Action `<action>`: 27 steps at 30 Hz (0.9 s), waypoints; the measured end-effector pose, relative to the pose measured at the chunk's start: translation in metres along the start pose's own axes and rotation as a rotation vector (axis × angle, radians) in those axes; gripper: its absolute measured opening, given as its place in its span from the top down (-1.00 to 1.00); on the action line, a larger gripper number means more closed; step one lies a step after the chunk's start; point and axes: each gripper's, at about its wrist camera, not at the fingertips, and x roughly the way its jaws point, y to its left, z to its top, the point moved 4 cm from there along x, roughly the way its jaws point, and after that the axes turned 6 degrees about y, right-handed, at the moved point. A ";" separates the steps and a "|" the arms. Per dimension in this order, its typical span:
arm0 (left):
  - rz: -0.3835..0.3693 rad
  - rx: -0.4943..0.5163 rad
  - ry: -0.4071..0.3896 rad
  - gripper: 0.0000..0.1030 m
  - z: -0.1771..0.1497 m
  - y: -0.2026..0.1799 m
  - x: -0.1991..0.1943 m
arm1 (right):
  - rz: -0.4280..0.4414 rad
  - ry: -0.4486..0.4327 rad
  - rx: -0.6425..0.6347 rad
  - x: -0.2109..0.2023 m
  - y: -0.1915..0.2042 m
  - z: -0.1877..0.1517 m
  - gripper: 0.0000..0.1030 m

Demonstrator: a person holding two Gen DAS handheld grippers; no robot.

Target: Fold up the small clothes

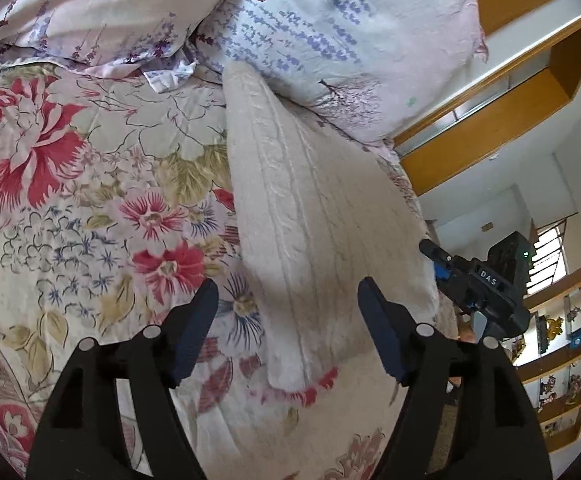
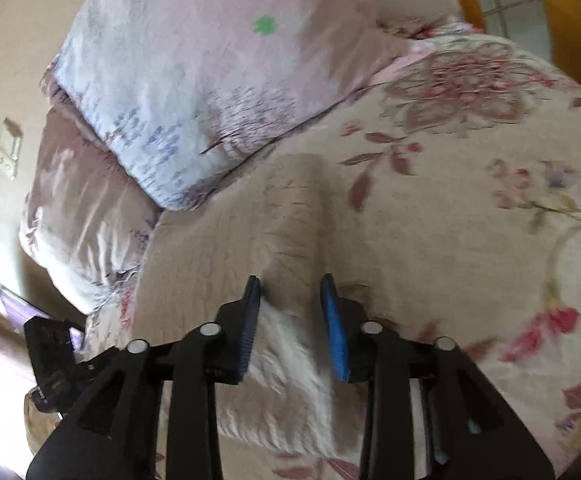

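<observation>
- Garment (image 1: 314,216): one cream, cable-knit piece lies on the bed as a long, narrow strip. It runs from the pillows down toward the near edge, and its width suggests it is already folded lengthwise.
- Left gripper (image 1: 286,332): released, jaws wide apart. The near end of the garment lies between and below the fingers, and neither pad presses on it. Judged purpose: this end is laid down so that the strip stays flat.
- Right gripper (image 2: 290,320): clenched on the garment (image 2: 290,248). A pale fold of knit sits pinched between the two pads, blurred in the right wrist view. Judged purpose: this hold keeps control of the edge for the next fold or for smoothing.
- From the left wrist view the right gripper (image 1: 430,250) shows at the strip's right edge, so the two tools work neighbouring parts of the same end.
- Quilt (image 1: 90,184): one floral cover serves as the folding surface. It is soft, so the knit may drag on it and wrinkle.
- Pillows: two in the left wrist view, one pale with purple sprigs (image 1: 90,12) and one blue-flowered (image 1: 330,40). The far tip of the garment touches the blue-flowered one.
- Shelves (image 1: 562,360): one wooden unit at right, well apart and not involved.
- Count: one garment, two grippers, one quilt, two pillows. No other clothes are visible.
</observation>
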 end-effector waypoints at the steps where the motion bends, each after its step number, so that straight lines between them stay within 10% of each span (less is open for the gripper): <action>1: 0.000 -0.003 0.003 -0.40 0.000 0.000 0.002 | -0.021 -0.020 -0.032 -0.001 0.005 0.000 0.78; 5: -0.005 -0.006 0.005 -0.40 0.000 -0.001 0.007 | -0.135 -0.112 -0.088 -0.012 0.009 0.006 0.80; 14: -0.002 0.000 0.005 -0.40 0.003 -0.007 0.013 | -0.257 -0.032 -0.047 0.011 -0.009 -0.001 0.72; 20: -0.005 -0.012 0.000 -0.45 0.002 -0.004 0.010 | -0.222 -0.154 -0.118 -0.024 0.019 -0.003 0.33; 27: -0.008 -0.014 0.013 -0.47 0.003 -0.006 0.017 | -0.204 -0.050 -0.215 0.003 0.042 -0.018 -0.06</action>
